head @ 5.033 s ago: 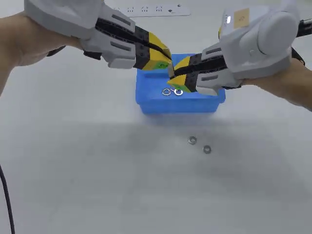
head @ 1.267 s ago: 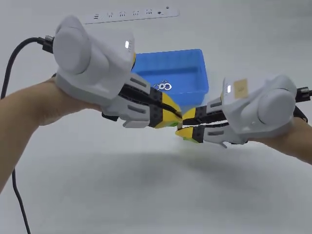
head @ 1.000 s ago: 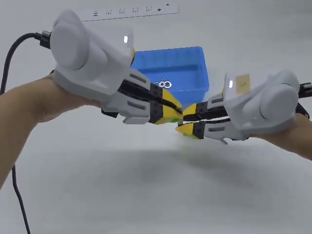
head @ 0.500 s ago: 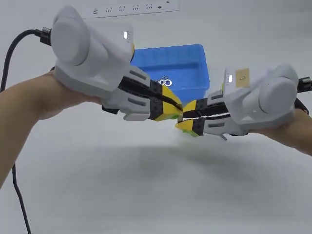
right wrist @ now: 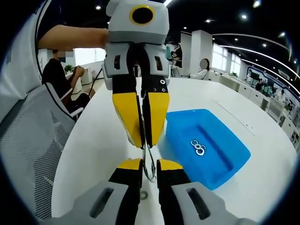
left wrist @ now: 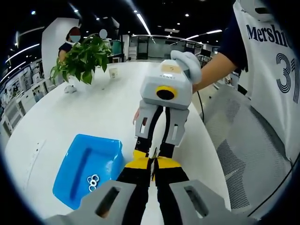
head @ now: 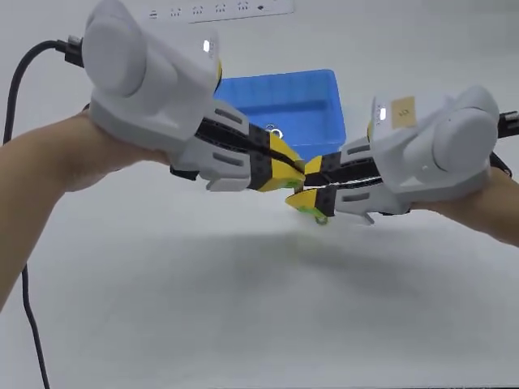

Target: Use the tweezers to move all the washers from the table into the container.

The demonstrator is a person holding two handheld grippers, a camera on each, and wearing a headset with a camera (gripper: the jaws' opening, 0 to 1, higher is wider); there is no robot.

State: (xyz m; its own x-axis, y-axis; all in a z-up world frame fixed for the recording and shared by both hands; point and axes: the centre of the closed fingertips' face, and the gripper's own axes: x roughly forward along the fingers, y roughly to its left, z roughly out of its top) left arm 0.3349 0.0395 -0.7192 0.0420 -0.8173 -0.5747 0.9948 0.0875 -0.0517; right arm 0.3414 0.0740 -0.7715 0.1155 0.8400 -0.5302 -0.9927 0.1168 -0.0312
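On the white table stands the blue container (head: 326, 87) with several washers (head: 272, 132) in it; it is also in the left gripper view (left wrist: 65, 173) and the right gripper view (right wrist: 176, 140). In front of it the two grippers meet tip to tip. My left gripper (head: 293, 172) comes in from the left, shut on thin metal tweezers (right wrist: 146, 154). The tweezers hang down between the jaws of my right gripper (right wrist: 149, 171), which are closed on them. A loose washer (right wrist: 144, 195) lies on the table just below the tips, and in the head view a washer (head: 322, 217) is under the right gripper (head: 298, 197).
A white power strip (head: 219, 10) lies along the table's far edge. A black cable (head: 24, 73) trails off the left gripper. A potted plant (left wrist: 84, 56) stands far off on the table. A mesh chair (right wrist: 28, 140) is beside the table.
Since five seconds ago both grippers have come back from over the container to the near side of it. Over the last second they stayed joined, and the right one dipped slightly.
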